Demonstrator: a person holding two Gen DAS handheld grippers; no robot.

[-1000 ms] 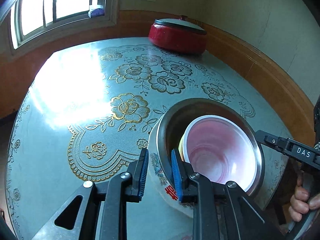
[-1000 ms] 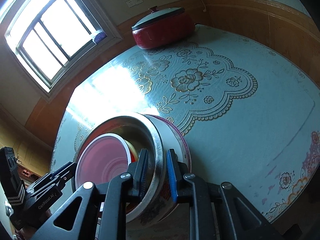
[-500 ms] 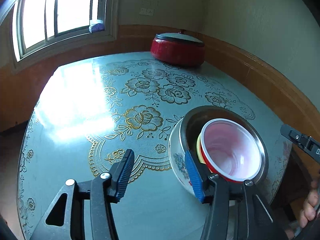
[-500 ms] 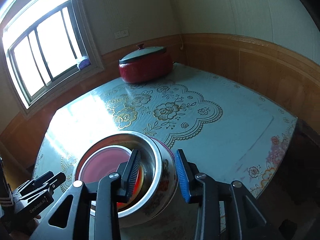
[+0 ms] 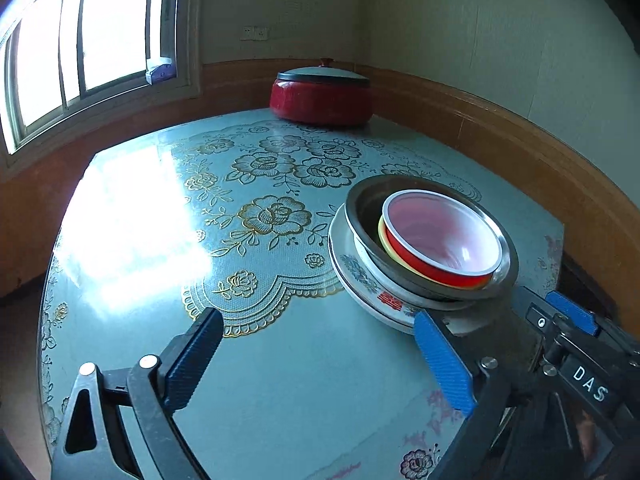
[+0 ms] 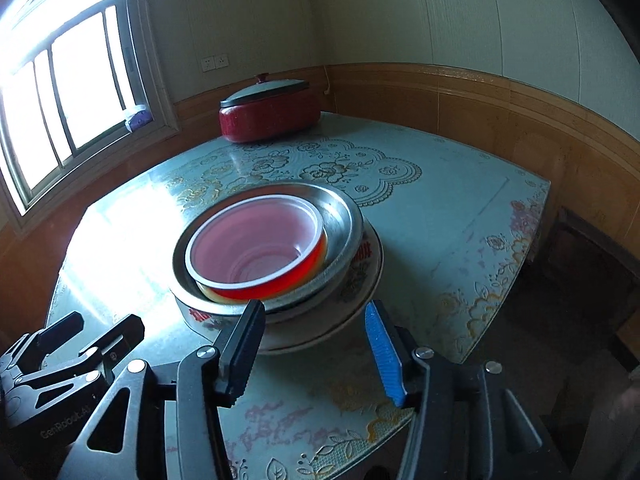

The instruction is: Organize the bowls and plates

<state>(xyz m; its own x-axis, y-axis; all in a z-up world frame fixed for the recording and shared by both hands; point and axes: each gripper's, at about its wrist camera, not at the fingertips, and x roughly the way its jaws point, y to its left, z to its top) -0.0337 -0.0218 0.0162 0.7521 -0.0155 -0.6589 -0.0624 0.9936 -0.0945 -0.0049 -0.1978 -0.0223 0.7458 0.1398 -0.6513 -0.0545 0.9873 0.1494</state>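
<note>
The nested stack stands on its own on the bench (image 5: 280,380), toward its near right part: a red bowl (image 5: 440,236) with a pale pink inside sits in a yellow one whose rim just shows, those two rest in a steel bowl (image 5: 432,288), and that sits on patterned white plates (image 5: 368,280) at the bottom.

What has just changed is the hold. A second ago both tools were pinched on the rim of the stack; now the left tool (image 5: 316,360) stands with its jaws wide apart, having just been opening, and nothing lies between them. The right tool (image 6: 316,344) has also just been opening; its jaws stand apart in front of the plates' near edge, touching nothing. Both have drawn back, so the stack looks farther off in each view.

I take this to mean the stack has been set down and let go, and the sorting looks close to finished. A red lidded pot (image 5: 320,96) sits at the far edge, well apart.
</note>
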